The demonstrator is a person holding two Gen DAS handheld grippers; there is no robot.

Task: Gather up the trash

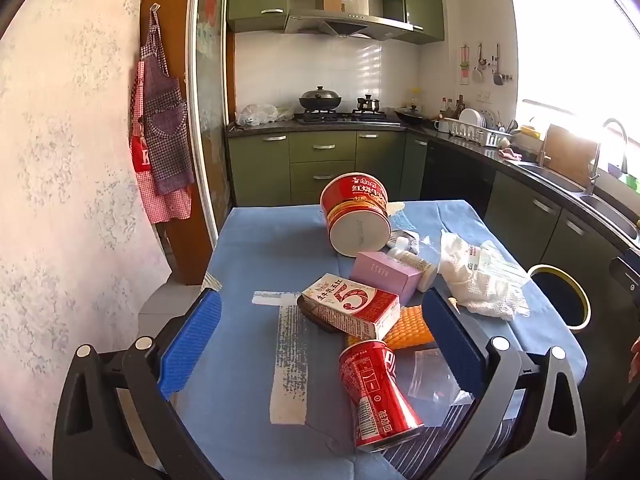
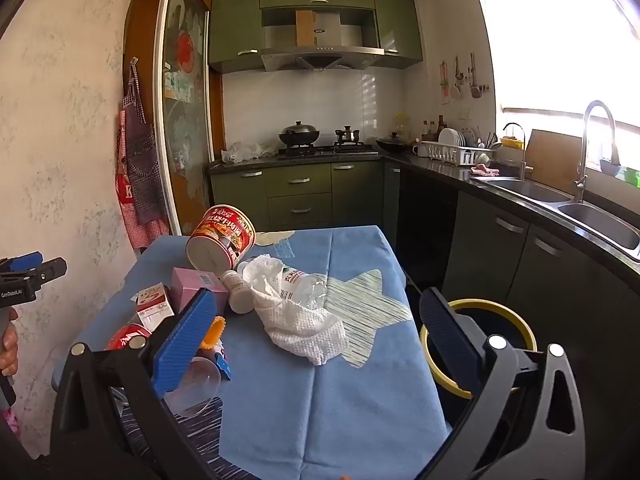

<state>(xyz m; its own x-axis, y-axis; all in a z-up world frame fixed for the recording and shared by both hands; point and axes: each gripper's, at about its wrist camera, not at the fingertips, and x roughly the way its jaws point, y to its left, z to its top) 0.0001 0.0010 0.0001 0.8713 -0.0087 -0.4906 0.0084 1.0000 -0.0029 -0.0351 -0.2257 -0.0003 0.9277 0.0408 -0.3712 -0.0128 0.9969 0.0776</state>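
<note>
A red can (image 1: 378, 394) was seen lying on the counter (image 1: 240, 360) between the spread left tool (image 1: 320, 344), long axis pointing away. The right tool (image 2: 316, 340) was likewise spread, empty.

Bare cloth lay open along the surface's left side (image 1: 240, 248); the tipped noodle cup (image 1: 356, 212), milk carton (image 1: 352, 306) and cola can (image 1: 378, 392) crowded its middle.

Black frames with grey links and silver rivets are seen on both the left gripper (image 1: 320, 336) and right gripper (image 2: 316, 336); ribbed blue pads (image 1: 191, 344) line the fingers.
</note>
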